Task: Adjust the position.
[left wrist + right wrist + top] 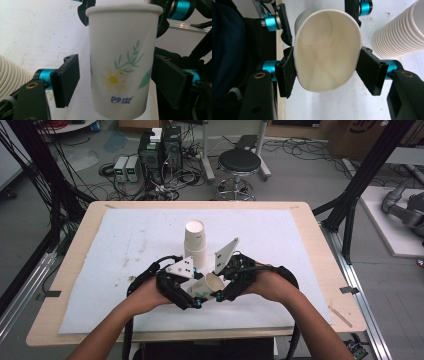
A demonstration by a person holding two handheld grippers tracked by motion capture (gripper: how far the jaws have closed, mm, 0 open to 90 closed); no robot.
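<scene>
Forearms and hands enter from the near edge of the table (75, 270), which carries a white sheet (130, 240).

Left gripper (192, 301): black body, grey three-cornered plate on top, held in the person's left hand (150, 295). In the left gripper view its fingers (65, 80) stand on either side of the cup's lower wall; a gap shows at the left pad, while contact at the right pad cannot be told. No earlier stance is recorded for comparison.

Paper cup (207, 286): white, printed with a yellow daisy, green sprig and blue lettering. Located between the two grippers above the near middle of the table, tilted with its mouth toward the right gripper.

Right gripper (222, 295): black, grey plate upright, held in the right hand (272, 285). In the right gripper view its fingers (287, 72) are clamped on the cup's rim, both pads pressing, the mouth squeezed to an oval.

Stack of paper cups (195, 242): white, upright, just beyond the grippers, at mid-table.

Beyond the table: round black stool (240, 165), computer towers (160, 150), loose cables on the floor.
</scene>
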